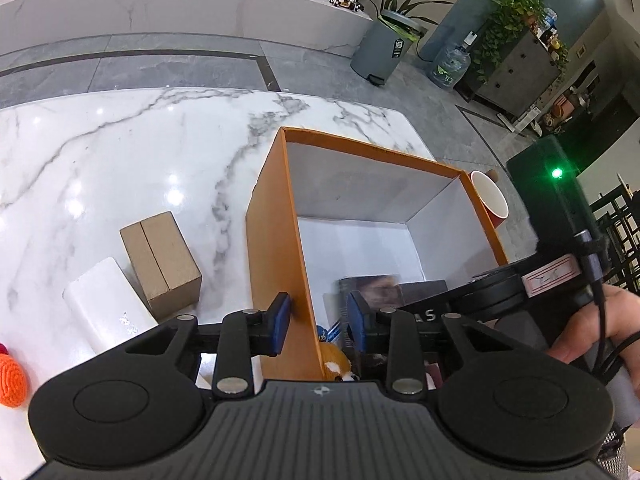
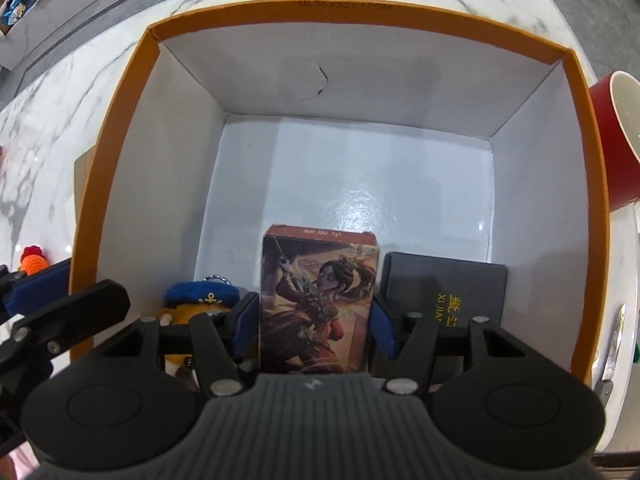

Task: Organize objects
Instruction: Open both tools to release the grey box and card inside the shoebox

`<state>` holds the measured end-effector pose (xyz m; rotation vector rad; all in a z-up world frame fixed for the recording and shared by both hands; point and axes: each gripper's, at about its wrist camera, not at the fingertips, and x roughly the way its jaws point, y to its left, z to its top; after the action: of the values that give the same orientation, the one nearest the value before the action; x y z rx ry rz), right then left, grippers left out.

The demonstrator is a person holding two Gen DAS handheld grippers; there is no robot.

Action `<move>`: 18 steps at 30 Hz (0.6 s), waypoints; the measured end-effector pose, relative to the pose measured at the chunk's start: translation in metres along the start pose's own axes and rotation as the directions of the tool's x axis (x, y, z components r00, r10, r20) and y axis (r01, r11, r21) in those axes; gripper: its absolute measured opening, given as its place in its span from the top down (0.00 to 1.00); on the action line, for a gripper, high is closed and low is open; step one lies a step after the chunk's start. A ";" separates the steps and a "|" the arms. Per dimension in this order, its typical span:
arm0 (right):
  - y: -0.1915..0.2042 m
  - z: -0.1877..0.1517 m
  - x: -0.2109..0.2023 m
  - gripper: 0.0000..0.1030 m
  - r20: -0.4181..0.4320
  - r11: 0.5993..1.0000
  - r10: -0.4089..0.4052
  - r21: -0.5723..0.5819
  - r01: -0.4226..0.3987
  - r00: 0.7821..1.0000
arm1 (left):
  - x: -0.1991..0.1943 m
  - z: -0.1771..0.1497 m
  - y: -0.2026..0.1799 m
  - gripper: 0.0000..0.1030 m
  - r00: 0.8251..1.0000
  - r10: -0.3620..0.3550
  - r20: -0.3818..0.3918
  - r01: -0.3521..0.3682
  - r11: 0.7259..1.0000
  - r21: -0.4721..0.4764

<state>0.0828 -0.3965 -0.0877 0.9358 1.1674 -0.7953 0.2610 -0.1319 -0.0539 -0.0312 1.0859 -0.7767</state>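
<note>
An orange box (image 2: 360,10) with a white inside stands open on the marble table (image 1: 100,160). My right gripper (image 2: 314,324) reaches down into it, shut on an illustrated card box (image 2: 316,280) held upright by its two long sides. Beside that lie a black box with gold letters (image 2: 444,300) and a plush toy in a blue captain's hat (image 2: 200,300). My left gripper (image 1: 318,322) straddles the orange box's left wall (image 1: 276,240), one pad outside and one inside. Its inner pad stands off the wall, so the jaws are open.
A brown carton (image 1: 160,260) and a white box (image 1: 108,304) lie left of the orange box, an orange crochet toy (image 1: 12,380) further left. A red cup (image 2: 616,140) stands against the box's right side, near the table edge. A person's hand (image 1: 592,332) holds the right gripper.
</note>
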 end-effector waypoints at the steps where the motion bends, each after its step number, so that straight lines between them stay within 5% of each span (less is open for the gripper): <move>1: -0.002 0.000 -0.002 0.40 -0.003 1.000 0.009 0.002 -0.009 1.000 | 0.001 0.001 0.000 0.65 1.000 0.001 -0.001 -0.001 1.000 0.002; 12: 0.013 0.015 -0.009 0.40 0.124 0.986 0.032 -0.165 -0.011 0.992 | 0.004 0.006 -0.002 0.72 0.999 0.037 -0.018 -0.037 0.999 0.030; 18: 0.014 0.025 0.006 0.52 0.131 0.975 0.013 -0.224 0.017 0.991 | 0.005 0.006 -0.001 0.76 0.999 0.039 -0.016 -0.038 0.999 0.018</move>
<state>0.1061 -0.4135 -0.0875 0.6852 1.1170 -0.6995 0.2668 -0.1373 -0.0546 0.0108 1.0919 -0.7527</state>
